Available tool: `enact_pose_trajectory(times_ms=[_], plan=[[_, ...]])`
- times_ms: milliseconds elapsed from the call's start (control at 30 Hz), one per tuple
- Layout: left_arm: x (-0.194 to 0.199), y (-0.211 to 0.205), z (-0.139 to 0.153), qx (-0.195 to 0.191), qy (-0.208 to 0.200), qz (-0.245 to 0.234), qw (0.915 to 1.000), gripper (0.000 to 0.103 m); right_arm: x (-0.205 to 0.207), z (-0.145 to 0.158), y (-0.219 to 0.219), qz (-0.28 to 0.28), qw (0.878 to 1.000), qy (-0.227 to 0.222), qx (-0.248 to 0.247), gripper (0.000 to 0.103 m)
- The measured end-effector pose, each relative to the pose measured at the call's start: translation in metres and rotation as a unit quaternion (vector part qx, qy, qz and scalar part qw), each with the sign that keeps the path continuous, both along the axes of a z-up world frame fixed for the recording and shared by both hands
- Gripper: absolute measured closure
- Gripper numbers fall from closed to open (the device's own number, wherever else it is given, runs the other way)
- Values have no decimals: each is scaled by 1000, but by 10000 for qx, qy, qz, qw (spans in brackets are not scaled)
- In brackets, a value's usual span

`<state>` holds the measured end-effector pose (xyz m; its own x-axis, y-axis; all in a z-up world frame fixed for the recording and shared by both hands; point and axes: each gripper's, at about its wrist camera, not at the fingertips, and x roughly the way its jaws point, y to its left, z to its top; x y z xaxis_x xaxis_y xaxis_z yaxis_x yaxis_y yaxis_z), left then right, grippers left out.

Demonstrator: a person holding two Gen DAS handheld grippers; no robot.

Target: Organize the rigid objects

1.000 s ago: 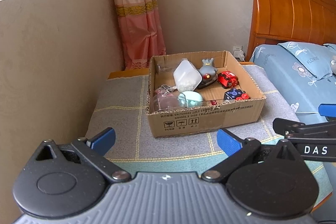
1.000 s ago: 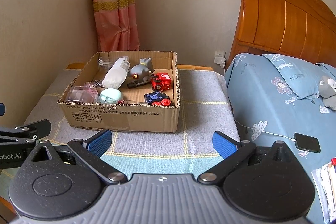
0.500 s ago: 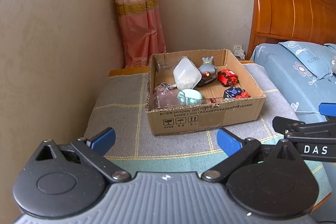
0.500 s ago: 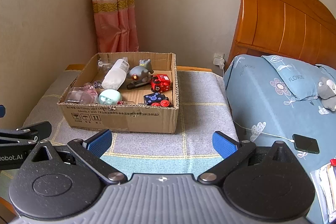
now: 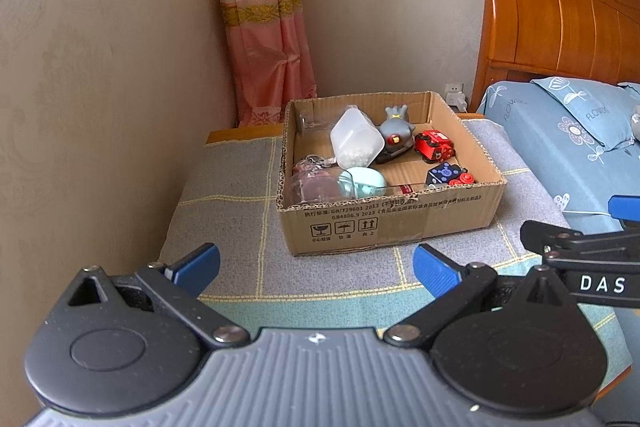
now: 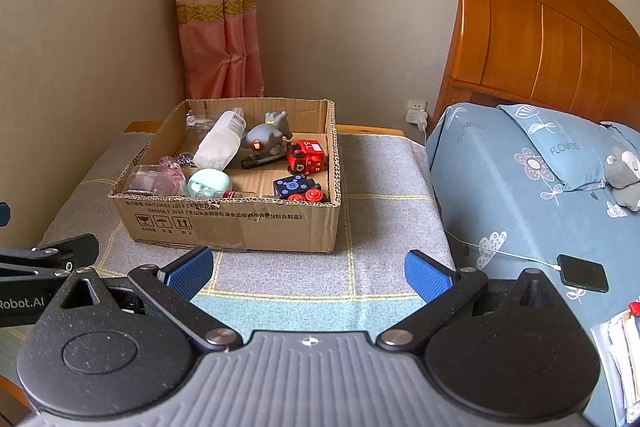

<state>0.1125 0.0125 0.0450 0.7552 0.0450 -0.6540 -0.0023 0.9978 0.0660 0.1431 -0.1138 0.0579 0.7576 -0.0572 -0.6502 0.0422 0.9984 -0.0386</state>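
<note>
Right wrist view: both grippers, left gripper [image 5: 316,265] & right gripper [image 6: 308,269], had fingers spread, empty, w/ cardboard box [image 6: 236,223] of toys ahead on counter [image 6: 380,163]; approach slow, pick one toy.

left gripper [image 5: 316,269]: spread wide, empty | right gripper [image 6: 308,269]: likewise (side by side)

the right gripper [image 6: 308,273] hangs wide open and empty over the grey checked tabletop [image 6: 380,227], short of a cardboard box [image 6: 240,223] holding a red toy train [image 6: 306,155], grey figure [image 6: 266,139] and white bottle [image 6: 220,147].
</note>
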Motion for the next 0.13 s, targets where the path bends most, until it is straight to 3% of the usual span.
enact_pose_trajectory(times_ms=[133], plan=[[0,0,0,-7,10,12,10000,1,0,0,0,13,10000,1,0,0]])
